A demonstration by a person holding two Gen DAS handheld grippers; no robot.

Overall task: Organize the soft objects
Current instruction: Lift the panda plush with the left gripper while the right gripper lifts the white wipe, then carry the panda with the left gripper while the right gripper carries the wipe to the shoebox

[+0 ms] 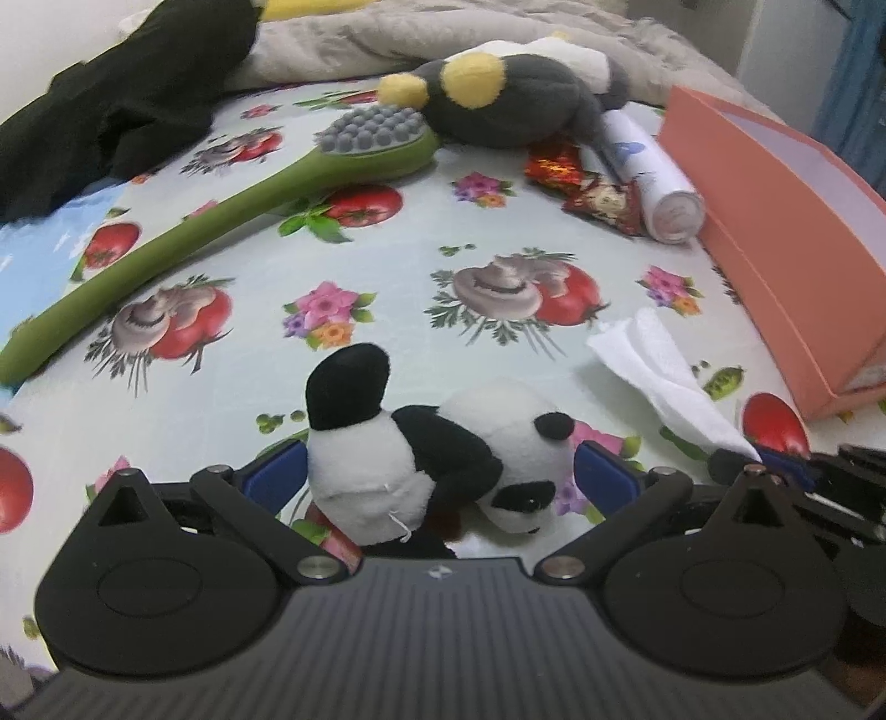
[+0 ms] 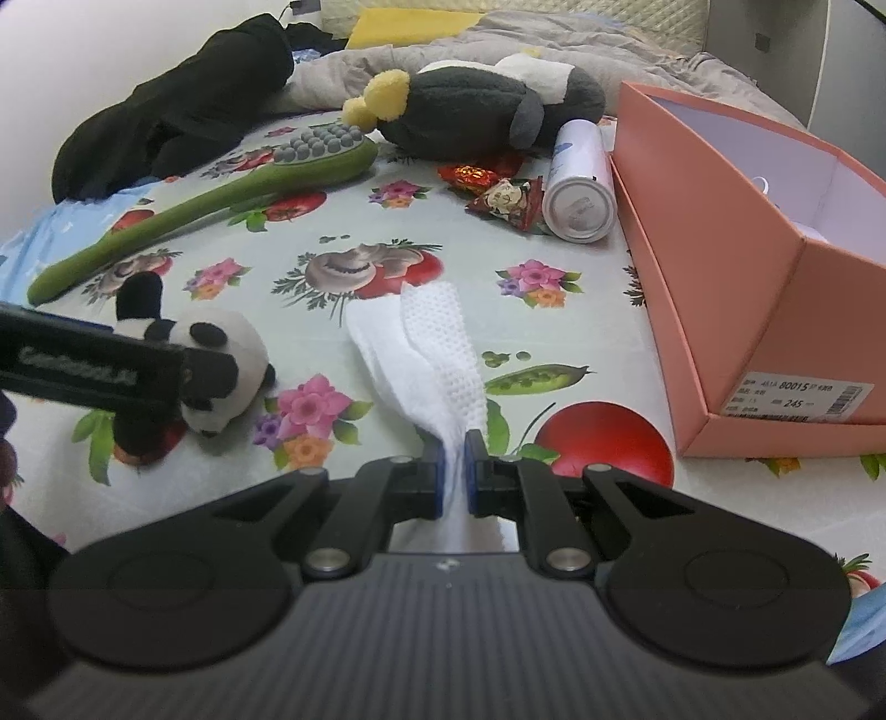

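A small panda plush [image 1: 421, 459] lies on the floral tablecloth between the blue pads of my left gripper [image 1: 440, 476]. The jaws stand wide on either side of it, and the right pad stands clear of it. The panda also shows in the right wrist view [image 2: 221, 365], partly behind the left gripper's body. My right gripper [image 2: 455, 471] is shut on a white textured cloth [image 2: 437, 354], whose free end lies on the table ahead. The cloth also shows in the left wrist view [image 1: 659, 376]. A large grey and yellow plush [image 2: 470, 105] lies at the back.
An open salmon shoebox [image 2: 736, 310] stands at the right. A green long-handled massage brush [image 2: 221, 205], a white can [image 2: 576, 183] and red snack wrappers [image 2: 504, 194] lie on the table. A black garment [image 2: 171, 111] and a grey blanket [image 2: 637, 50] are behind.
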